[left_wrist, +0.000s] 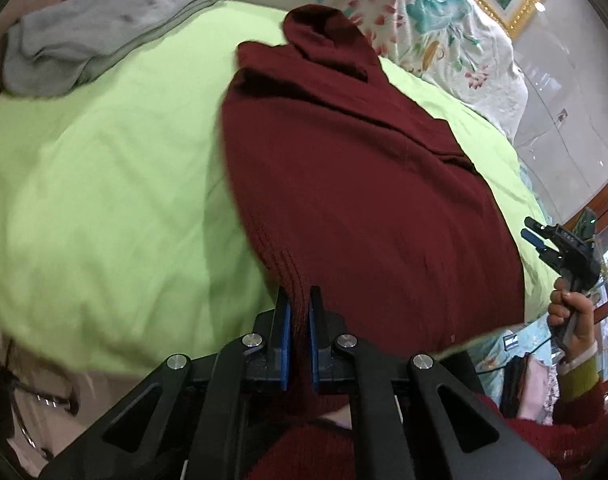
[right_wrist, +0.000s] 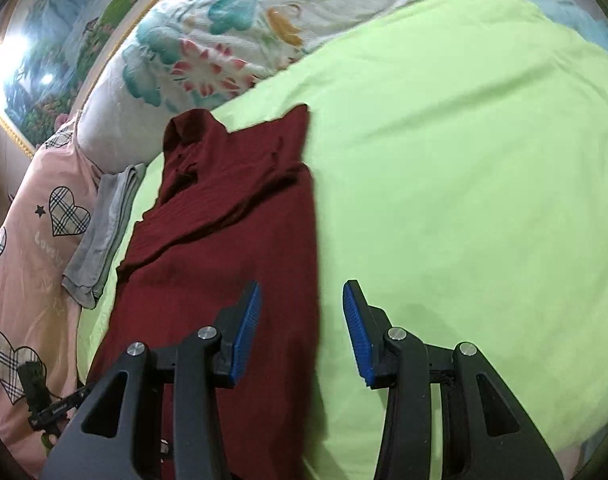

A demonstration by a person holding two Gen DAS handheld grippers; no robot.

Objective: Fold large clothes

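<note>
A dark red ribbed knit sweater (left_wrist: 363,184) lies lengthwise on a light green bedsheet (left_wrist: 104,200), its collar end toward a white pillowcase printed with pink and teal flowers (left_wrist: 435,28). The left gripper (left_wrist: 300,320) has its blue pads pressed together on the sweater's near hem, a fold of red knit pinched between them. The right gripper (right_wrist: 302,328) hangs above the sweater's right edge with its blue pads (right_wrist: 248,328) apart and nothing between them; whether they brush the cloth is hard to judge through the blur. A folded grey garment (left_wrist: 104,36) rests on the sheet to the sweater's left, beside a pink cover with plaid hearts (right_wrist: 28,240). A gold-framed landscape picture (right_wrist: 52,52) stands behind the pillow.
</note>
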